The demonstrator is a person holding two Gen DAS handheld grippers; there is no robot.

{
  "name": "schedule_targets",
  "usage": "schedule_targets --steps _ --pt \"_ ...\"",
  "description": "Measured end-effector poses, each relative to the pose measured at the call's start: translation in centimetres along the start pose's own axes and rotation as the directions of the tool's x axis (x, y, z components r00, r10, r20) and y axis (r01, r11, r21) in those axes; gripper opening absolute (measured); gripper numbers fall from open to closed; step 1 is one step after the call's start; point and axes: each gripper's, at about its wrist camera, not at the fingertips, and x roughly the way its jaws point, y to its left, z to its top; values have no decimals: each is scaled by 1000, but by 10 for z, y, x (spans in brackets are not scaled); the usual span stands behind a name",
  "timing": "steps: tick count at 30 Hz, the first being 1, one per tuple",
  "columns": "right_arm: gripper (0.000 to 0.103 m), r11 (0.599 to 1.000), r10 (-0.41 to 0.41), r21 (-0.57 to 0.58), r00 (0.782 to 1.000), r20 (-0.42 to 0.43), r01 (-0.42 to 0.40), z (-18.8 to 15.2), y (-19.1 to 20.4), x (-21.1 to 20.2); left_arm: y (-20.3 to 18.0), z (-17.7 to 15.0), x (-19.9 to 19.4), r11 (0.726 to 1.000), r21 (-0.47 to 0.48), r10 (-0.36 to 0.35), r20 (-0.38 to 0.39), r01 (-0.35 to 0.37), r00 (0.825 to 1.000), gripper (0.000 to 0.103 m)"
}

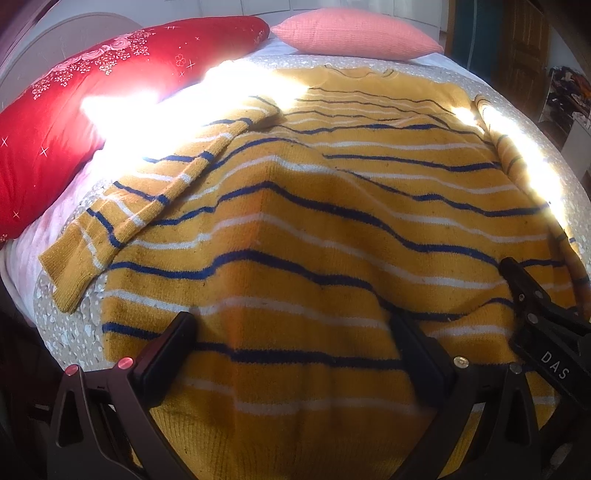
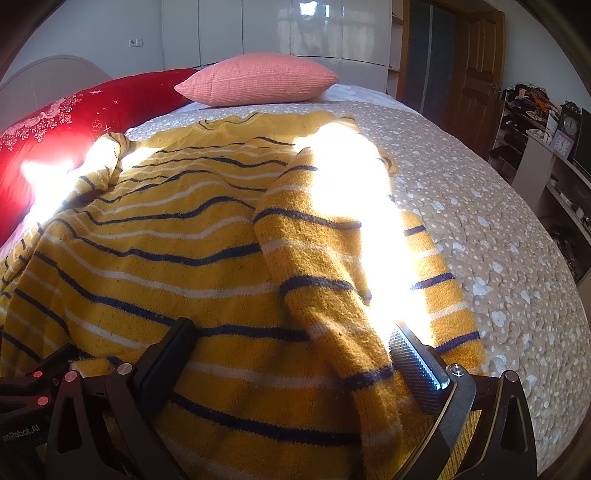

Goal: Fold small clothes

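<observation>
A yellow sweater point(image 1: 314, 229) with blue and white stripes lies spread on the bed, hem toward me, collar far. It also fills the right wrist view point(image 2: 166, 258). Its left sleeve point(image 1: 147, 192) lies angled beside the body. Its right sleeve point(image 2: 332, 258) is folded over the body. My left gripper point(image 1: 295, 332) is open, jaws wide, just above the hem. My right gripper point(image 2: 291, 339) is open over the hem, its right finger point(image 2: 417, 365) beside the right sleeve's cuff. The right gripper also shows at the left wrist view's right edge point(image 1: 532, 302).
A red embroidered pillow point(image 1: 92, 122) lies at the left and a pink pillow point(image 1: 354, 33) at the far end. The beige spotted bedspread point(image 2: 498, 240) extends right. Shelves with clutter point(image 2: 546, 147) and a wooden door point(image 2: 476, 55) stand at the right.
</observation>
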Motion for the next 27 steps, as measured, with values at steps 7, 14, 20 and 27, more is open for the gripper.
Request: schedule_targets --steps 7,14,20,27 --pt "103 1000 14 21 1000 15 -15 -3 1 -1 0 1 1 1000 -4 -3 -8 3 1000 103" --pt "103 999 19 27 1000 23 -19 -5 0 -3 -1 1 0 1000 -8 1 -9 -1 1000 103" --pt "103 999 24 32 999 25 -25 -5 0 -4 -1 0 0 1000 -12 6 -9 -6 1000 103" --pt "103 1000 9 22 999 31 -9 -5 1 -4 -3 1 0 1000 -16 13 -12 -13 1000 103"
